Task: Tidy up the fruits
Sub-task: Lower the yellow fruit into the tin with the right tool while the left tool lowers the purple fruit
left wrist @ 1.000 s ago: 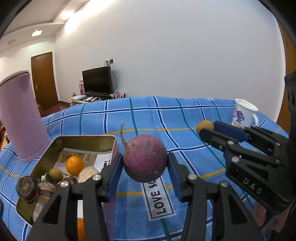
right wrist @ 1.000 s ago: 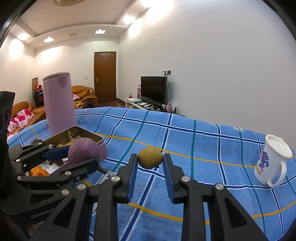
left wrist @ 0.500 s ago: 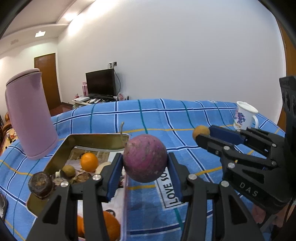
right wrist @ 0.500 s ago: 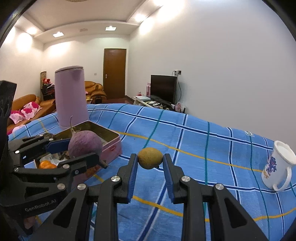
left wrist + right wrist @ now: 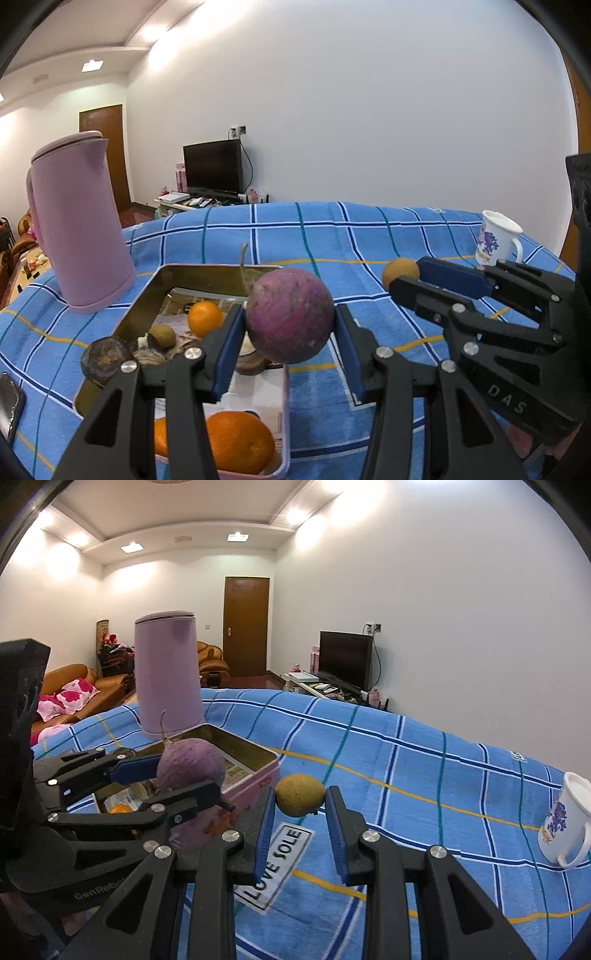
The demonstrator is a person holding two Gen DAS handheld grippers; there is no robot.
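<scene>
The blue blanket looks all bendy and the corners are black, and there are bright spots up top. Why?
Right wrist view: the fisheye lens curves the blue checked cloth and darkens the corners; the ceiling lights glare white. Left wrist view: same bulge and dark corners, sharp on the purple fruit, glare near the ceiling light.

Bright ceiling-lit room, sharp focus, fisheye-bent edges, dark corner vignetting.

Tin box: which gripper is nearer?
Left. The left gripper holds the purple fruit over the tin box; the right gripper is beside it, over the cloth.
</scene>
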